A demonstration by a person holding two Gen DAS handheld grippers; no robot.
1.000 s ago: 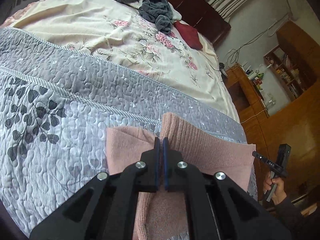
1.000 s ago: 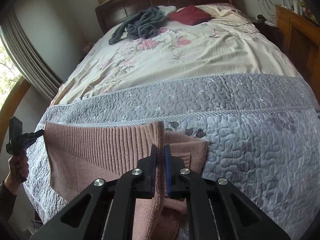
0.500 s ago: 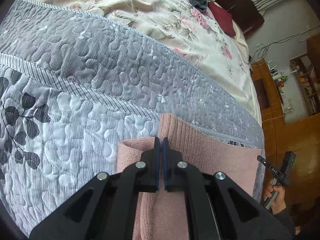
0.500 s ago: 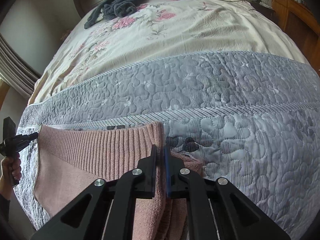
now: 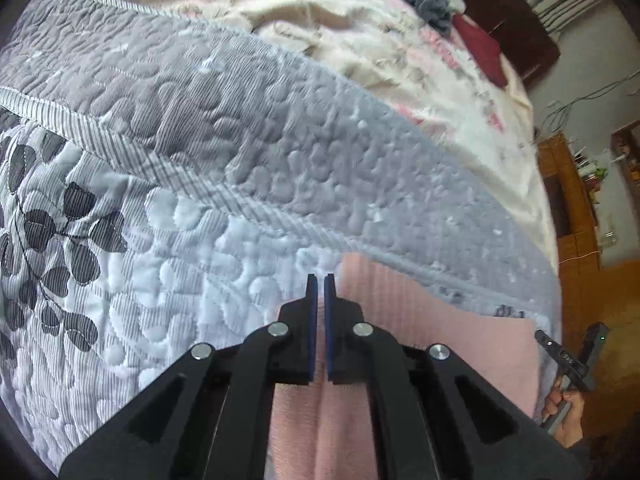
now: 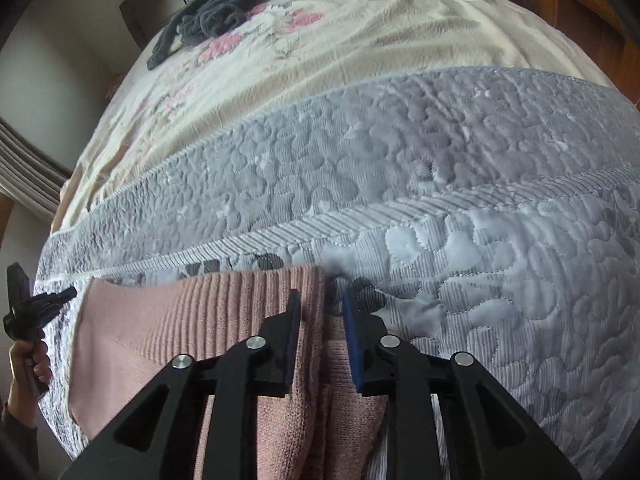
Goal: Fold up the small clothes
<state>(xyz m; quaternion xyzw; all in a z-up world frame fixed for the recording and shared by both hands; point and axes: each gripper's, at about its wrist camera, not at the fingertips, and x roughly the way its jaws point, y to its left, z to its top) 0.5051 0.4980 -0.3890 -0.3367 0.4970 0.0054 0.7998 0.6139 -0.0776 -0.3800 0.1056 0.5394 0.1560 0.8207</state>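
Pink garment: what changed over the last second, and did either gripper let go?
Both grippers carried the pink garment forward and down onto the grey quilt. The right gripper opened and released its edge. The left gripper parted only slightly; the fabric lies beside its tips. The grey clothes and red item stayed put.

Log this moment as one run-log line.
left gripper: nearly shut, grip unclear | right gripper: open over fold | pink knit garment: folded on grey quilt

Soft daylight fills both views. The floral sheet (image 5: 420,64) is washed out and smeared, perhaps by motion. Fisheye bending curves the quilt (image 6: 400,152); corners fall dark.
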